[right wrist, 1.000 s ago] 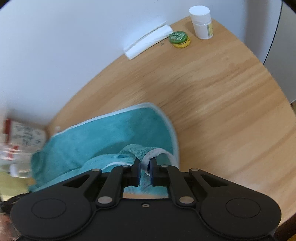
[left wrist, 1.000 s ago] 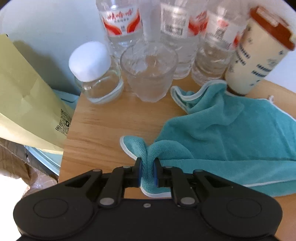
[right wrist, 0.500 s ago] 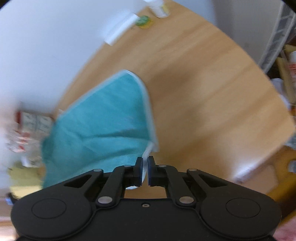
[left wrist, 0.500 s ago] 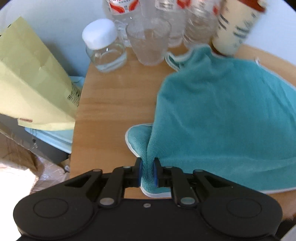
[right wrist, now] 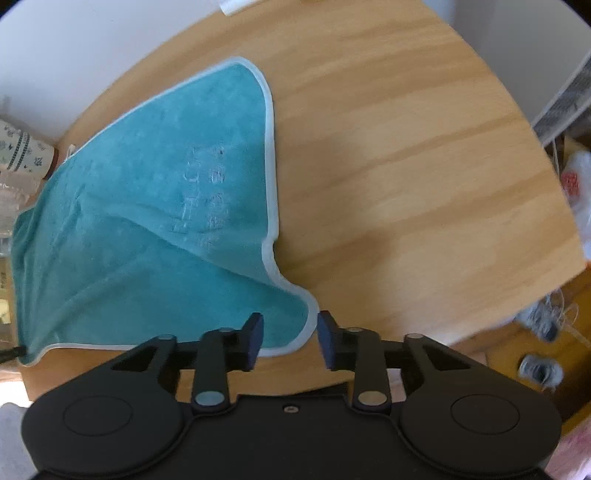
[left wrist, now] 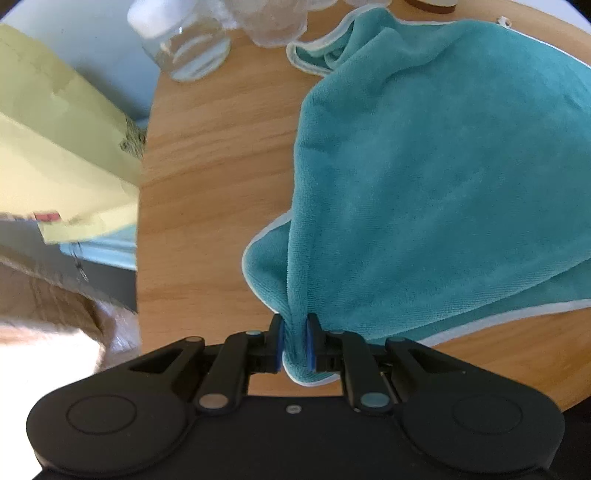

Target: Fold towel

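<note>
A teal towel (left wrist: 436, 177) with a pale hem lies on the round wooden table (left wrist: 207, 155). My left gripper (left wrist: 294, 341) is shut on a bunched near-left corner of the towel, lifted a little off the wood. In the right wrist view the towel (right wrist: 147, 229) lies spread flat, its near right corner just in front of my right gripper (right wrist: 290, 338), which is open. The towel corner lies between the open fingers, untouched. Embossed lettering shows on the cloth.
A glass jar (left wrist: 184, 40) and a clear tumbler (left wrist: 273, 18) stand at the table's far edge. A yellow paper bag (left wrist: 55, 147) leans beyond the left rim. A patterned cup (right wrist: 22, 155) sits far left. Bare wood (right wrist: 424, 166) lies right of the towel; shoes (right wrist: 539, 365) are on the floor.
Both grippers drew back toward the near edge, pulling the towel flat. My right gripper opened and let go of its corner. The left gripper kept its hold.
</note>
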`<action>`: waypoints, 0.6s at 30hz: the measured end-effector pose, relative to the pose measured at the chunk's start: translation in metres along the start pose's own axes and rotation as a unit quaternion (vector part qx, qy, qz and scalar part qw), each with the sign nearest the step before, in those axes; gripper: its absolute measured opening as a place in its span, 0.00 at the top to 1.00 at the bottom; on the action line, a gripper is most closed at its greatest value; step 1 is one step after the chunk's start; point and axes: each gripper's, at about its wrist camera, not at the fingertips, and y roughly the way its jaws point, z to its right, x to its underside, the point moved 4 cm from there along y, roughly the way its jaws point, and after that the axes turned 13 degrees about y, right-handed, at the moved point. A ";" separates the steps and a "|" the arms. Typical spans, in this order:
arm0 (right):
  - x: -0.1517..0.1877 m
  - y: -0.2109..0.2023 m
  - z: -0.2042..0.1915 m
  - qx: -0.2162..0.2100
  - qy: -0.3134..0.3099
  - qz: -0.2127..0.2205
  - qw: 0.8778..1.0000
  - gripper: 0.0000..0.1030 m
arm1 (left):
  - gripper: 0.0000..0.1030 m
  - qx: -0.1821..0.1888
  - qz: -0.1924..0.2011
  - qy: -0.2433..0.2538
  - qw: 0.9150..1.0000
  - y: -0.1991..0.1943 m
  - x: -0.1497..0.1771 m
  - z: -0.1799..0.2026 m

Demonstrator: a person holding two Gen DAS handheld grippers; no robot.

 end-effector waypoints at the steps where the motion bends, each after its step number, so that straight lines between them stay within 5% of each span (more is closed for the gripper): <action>1: 0.000 0.001 -0.001 0.004 -0.012 0.008 1.000 0.57 | 0.89 0.001 0.000 -0.002 1.000 0.001 0.000 -0.001; 4: -0.005 0.009 -0.002 0.030 -0.042 0.034 0.998 0.57 | 0.88 0.000 -0.002 -0.001 1.000 0.003 -0.001 -0.001; 7: -0.011 0.019 -0.009 -0.027 -0.035 0.015 0.999 0.57 | 0.87 -0.007 -0.002 0.011 1.000 0.004 -0.002 0.002; 10: -0.018 0.029 -0.017 -0.040 -0.035 0.013 0.999 0.57 | 0.87 -0.007 -0.002 0.015 1.000 0.007 -0.001 0.003; 12: -0.020 0.038 -0.020 -0.036 -0.042 -0.002 0.998 0.90 | 0.87 -0.007 -0.002 0.015 1.000 0.008 0.000 0.003; 13: -0.020 0.044 -0.020 -0.033 -0.045 -0.014 0.998 0.96 | 0.87 -0.007 -0.002 0.014 1.000 0.008 0.001 0.003; 18: -0.032 0.049 -0.007 -0.009 -0.036 -0.025 0.999 0.97 | 0.87 0.005 -0.001 0.024 1.000 0.003 0.006 0.021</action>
